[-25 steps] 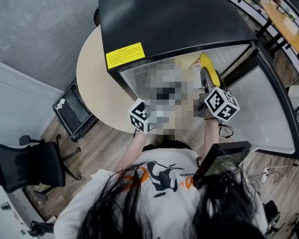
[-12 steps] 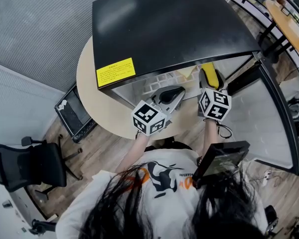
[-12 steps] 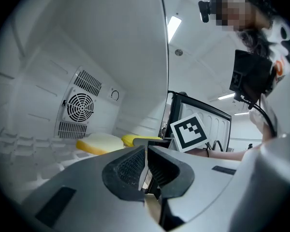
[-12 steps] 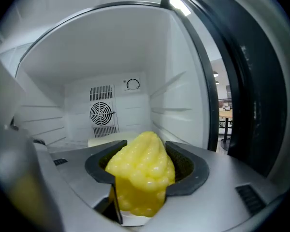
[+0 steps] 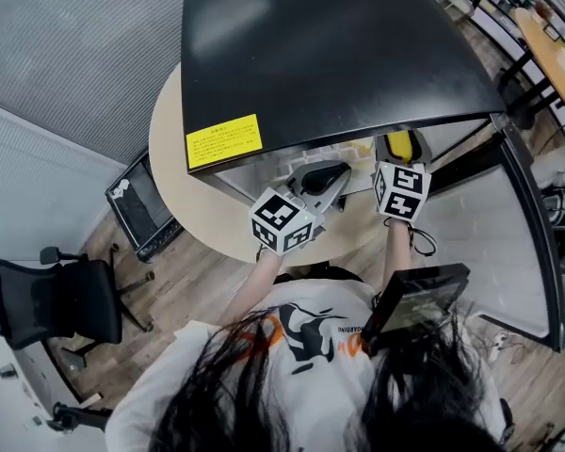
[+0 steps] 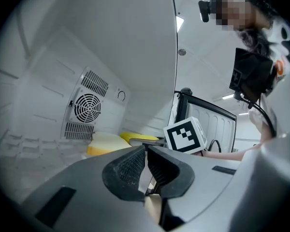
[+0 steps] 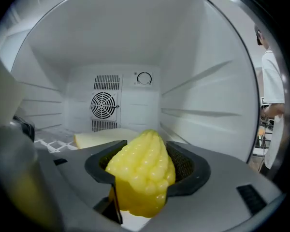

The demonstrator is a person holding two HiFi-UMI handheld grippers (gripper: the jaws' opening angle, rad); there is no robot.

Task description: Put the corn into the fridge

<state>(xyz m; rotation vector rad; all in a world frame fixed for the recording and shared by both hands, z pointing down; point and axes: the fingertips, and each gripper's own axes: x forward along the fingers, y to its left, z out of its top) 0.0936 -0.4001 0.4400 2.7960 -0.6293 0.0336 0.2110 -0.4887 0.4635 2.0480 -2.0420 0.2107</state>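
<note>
Corn (image 7: 142, 170) has slid further in under the fridge (image 5: 330, 55) top than a second ago, and only a yellow sliver shows from above! It's clamped tip-forward in the right gripper (image 7: 144, 166), inside the open compartment. The best move now is to carry it in low and set it on the wire shelf (image 7: 48, 144), clear of that pale block (image 7: 104, 137) (cheese, perhaps; hard to tell), and only then release. Right hand aims slightly downward into the opening; left gripper (image 6: 146, 161) is held level alongside, jaws together, empty
</note>
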